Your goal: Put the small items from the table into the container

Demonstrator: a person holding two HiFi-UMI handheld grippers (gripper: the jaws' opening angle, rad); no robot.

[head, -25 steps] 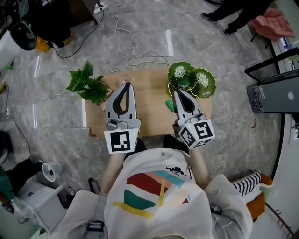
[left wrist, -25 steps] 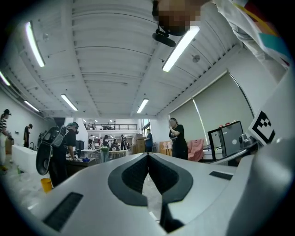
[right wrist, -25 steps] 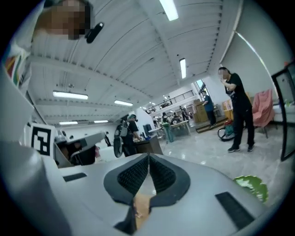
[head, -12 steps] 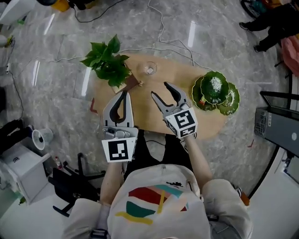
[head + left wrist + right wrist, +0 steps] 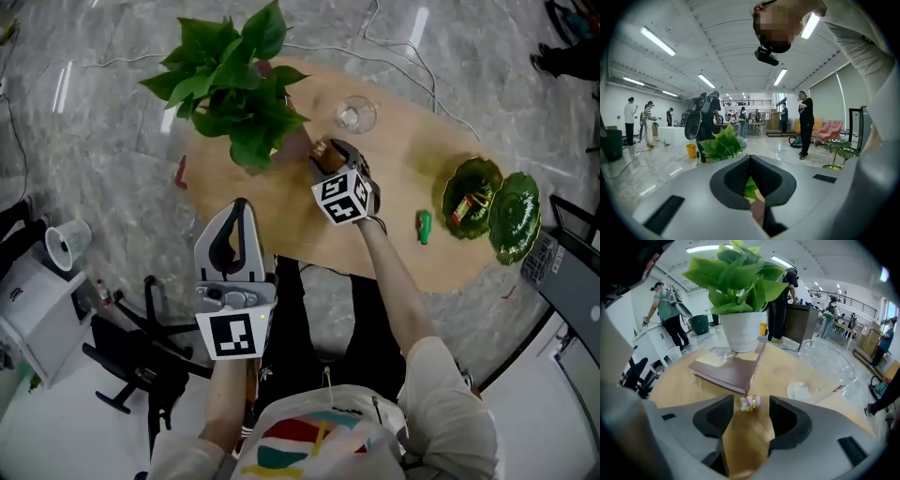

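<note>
A small pink and gold wrapped sweet (image 5: pixel 749 402) lies on the wooden table (image 5: pixel 281 202), in front of the brown book (image 5: pixel 733 371). My right gripper (image 5: pixel 752 406) points down at it, open, one fingertip on each side, neither pad pressing. In the head view that gripper (image 5: pixel 326 152) sits by the plant. A green item (image 5: pixel 425 227) lies near the green leaf-shaped dish (image 5: pixel 466 176), which holds small items. My left gripper (image 5: pixel 239 204) hangs shut and empty at the table's near edge; in its own view the jaw tips (image 5: pixel 750 158) meet.
A potted plant (image 5: pixel 239 70) in a white pot (image 5: pixel 740 331) stands on the book. A clear glass (image 5: pixel 356 114) is to the right of it. A second green dish (image 5: pixel 514 211) lies at the far right. A black chair base (image 5: pixel 141 361) and people are around.
My right gripper went from shut to open, then reached forward and down to the sweet by the plant. The left gripper dropped back to the near edge, still shut.
</note>
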